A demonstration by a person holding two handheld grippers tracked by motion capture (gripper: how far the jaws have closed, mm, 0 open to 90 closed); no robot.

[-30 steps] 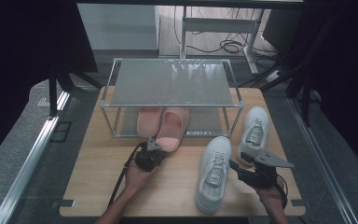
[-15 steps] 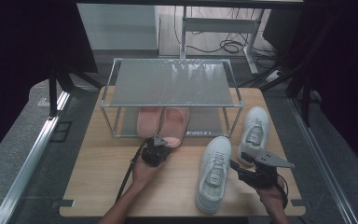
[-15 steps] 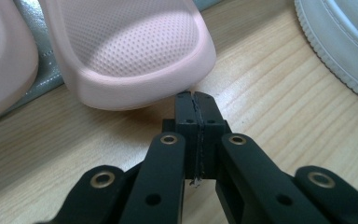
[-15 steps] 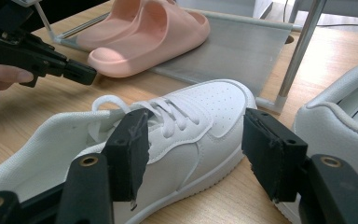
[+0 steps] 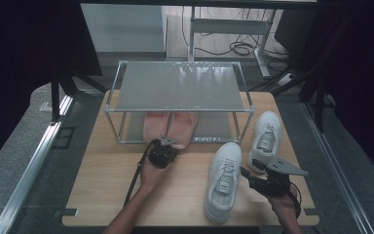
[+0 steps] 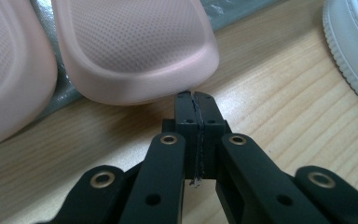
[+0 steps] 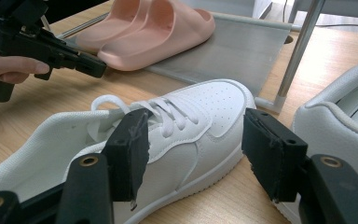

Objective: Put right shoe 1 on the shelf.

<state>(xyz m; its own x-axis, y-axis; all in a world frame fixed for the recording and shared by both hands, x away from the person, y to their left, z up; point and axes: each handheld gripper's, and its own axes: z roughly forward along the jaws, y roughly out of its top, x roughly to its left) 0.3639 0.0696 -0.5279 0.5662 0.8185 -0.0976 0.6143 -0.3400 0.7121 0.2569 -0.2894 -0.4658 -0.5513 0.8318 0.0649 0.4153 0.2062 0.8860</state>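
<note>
Two pink slippers (image 5: pixel 170 127); two white sneakers (image 5: pixel 224 180)

insole label: inside the heel of the white sneaker (image 7: pixel 340 116) at my three o'clock, black print starts with "nion"; the rest is cut off by the edge of my right gripper view.
rack sticker: the strip on the front rail of the shoe rack (image 5: pixel 209 140) is too small for me to read.
</note>
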